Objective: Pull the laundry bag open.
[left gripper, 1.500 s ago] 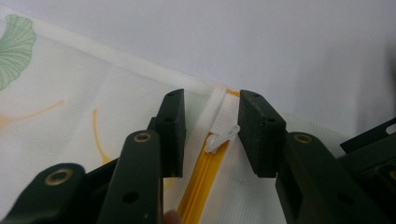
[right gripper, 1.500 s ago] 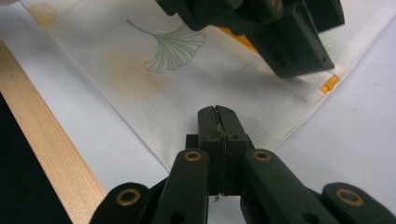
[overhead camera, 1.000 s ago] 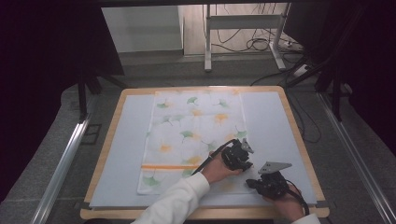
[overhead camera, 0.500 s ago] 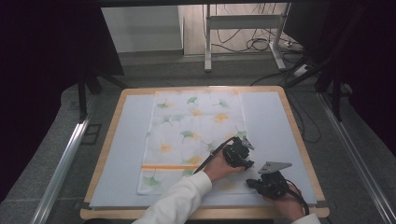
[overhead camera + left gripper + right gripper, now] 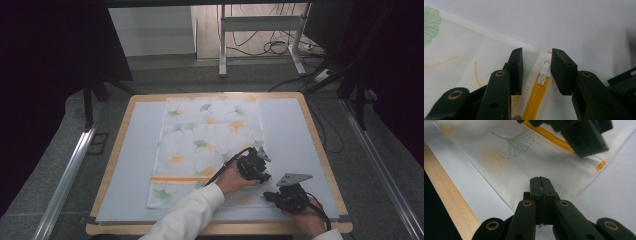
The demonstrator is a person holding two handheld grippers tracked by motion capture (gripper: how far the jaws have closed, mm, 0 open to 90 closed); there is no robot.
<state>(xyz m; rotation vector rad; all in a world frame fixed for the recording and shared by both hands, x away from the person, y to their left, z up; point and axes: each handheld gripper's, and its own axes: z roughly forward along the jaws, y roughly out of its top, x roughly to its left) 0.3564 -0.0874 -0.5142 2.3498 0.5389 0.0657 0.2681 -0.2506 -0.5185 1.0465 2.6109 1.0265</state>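
A white cloth pouch (image 5: 205,145) printed with ginkgo leaves lies flat on the white mat. An orange zipper (image 5: 175,178) crosses it near the front. My left gripper (image 5: 262,174) hovers at the zipper's right end. In the left gripper view its jaws (image 5: 536,67) stand apart with the white zipper pull (image 5: 545,70) between them, close to the right pad, above the orange teeth (image 5: 535,98). These jaws have just been closing. My right gripper (image 5: 267,196) points left at the pouch's front right corner. Its jaws (image 5: 540,182) are shut, with the corner of the pouch (image 5: 536,157) pinched in them.
The white mat (image 5: 130,165) covers a wooden table whose front rim (image 5: 215,230) lies just below my hands. The left gripper (image 5: 584,137) looms at the top of the right gripper view. Table legs and cables stand on the floor beyond the far edge.
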